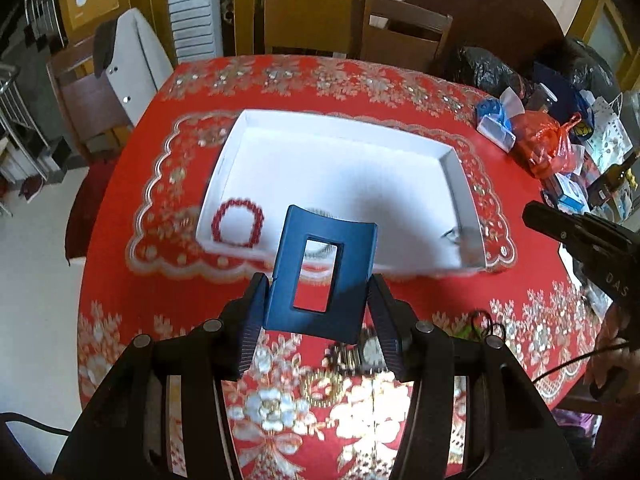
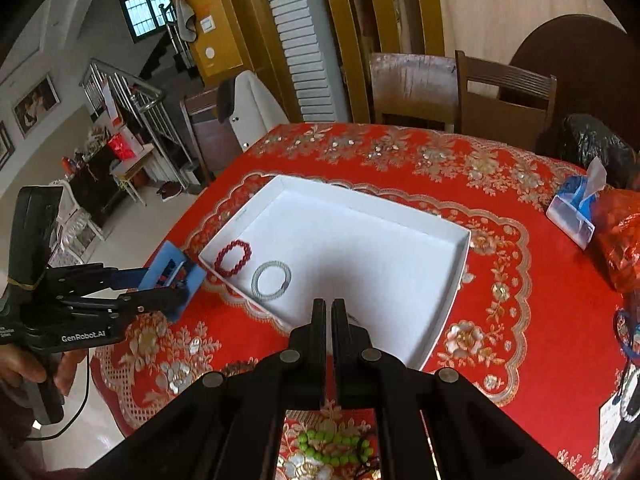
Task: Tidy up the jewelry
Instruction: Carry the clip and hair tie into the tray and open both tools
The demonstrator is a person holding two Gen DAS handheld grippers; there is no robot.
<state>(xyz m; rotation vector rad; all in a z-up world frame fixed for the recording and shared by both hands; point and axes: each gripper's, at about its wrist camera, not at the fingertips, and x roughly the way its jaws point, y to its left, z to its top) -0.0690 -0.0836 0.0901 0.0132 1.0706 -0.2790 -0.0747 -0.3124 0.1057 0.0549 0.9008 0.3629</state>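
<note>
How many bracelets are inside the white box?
2. The red bead bracelet lies in the white box's near-left corner, and the grey twisted bracelet lies just beside it, further in. The right gripper hides part of the near edge, so more could be there.

left gripper (image 1: 320,300): fingers pressed on blue hair clip (image 1: 320,276), held above red tablecloth (image 1: 400,88) | white tray (image 1: 344,128): beyond the clip | red bead bracelet (image 1: 238,222): inside tray, near-left corner | right gripper (image 1: 536,216): right of tray | watch (image 1: 370,350): under the clip
</note>
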